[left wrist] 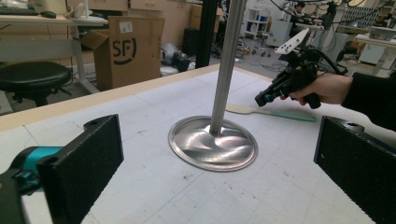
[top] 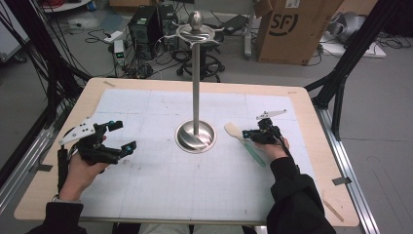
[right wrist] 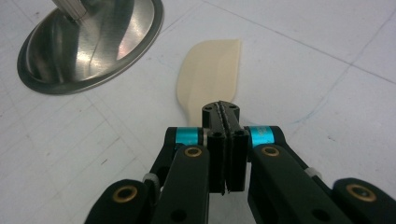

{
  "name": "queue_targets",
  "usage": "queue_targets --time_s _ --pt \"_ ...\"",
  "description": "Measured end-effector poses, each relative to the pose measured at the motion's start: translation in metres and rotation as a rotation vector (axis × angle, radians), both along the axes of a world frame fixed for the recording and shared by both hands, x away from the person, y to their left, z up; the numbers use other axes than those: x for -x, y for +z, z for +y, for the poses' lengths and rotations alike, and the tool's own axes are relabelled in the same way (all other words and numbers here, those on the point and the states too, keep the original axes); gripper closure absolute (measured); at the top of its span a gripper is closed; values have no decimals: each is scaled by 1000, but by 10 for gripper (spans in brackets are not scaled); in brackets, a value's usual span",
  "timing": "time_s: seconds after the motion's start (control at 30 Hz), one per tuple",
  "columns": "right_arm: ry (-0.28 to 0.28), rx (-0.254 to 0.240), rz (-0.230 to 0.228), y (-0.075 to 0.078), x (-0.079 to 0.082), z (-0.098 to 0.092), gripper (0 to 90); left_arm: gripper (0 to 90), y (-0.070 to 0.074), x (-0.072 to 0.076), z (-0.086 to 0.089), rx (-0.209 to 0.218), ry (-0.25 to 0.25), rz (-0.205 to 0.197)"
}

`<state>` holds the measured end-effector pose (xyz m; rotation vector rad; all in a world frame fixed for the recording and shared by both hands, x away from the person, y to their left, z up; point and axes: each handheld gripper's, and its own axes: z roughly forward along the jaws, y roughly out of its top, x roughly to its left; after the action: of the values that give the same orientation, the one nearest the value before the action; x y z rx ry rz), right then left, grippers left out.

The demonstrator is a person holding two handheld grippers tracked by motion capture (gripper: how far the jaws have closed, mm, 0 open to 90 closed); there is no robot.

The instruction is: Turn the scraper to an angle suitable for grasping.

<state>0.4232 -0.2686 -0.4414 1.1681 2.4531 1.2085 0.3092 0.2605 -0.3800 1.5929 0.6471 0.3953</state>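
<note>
claws (right wrist: 224, 116): black, teal joints, brass screws | plate: grey | sleeves (top: 297, 195): black

The flat spatula with a cream blade and green handle (top: 243, 139) lies on the table, right under the shut right tongs (top: 254, 133).

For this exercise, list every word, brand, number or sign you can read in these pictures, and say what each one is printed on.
"SF": in a ring-shaped logo on the side of the cardboard box on the floor beyond the table; it reads the same in the left gripper view.
White label on that box: too small to read.
Nothing else carries legible text.
</note>
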Motion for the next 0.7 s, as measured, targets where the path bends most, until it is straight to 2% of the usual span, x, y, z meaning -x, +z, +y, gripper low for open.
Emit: queue_targets --time_s 0.2,0.3,0.43,0.47,0.7 --pt "22 18 13 -4 -2 4 900 19 0 1 0 -1 -3 4" --pt "69 20 22 -4 2 7 900 19 2 1 1 13 0 -6" --pt "99 28 33 -3 6 10 900 19 1 1 2 5 2 -1" --pt "125 34 39 -2 8 13 900 19 1 1 1 5 -1 1" --pt "177 32 44 -2 17 19 900 19 1 1 0 -4 0 3"
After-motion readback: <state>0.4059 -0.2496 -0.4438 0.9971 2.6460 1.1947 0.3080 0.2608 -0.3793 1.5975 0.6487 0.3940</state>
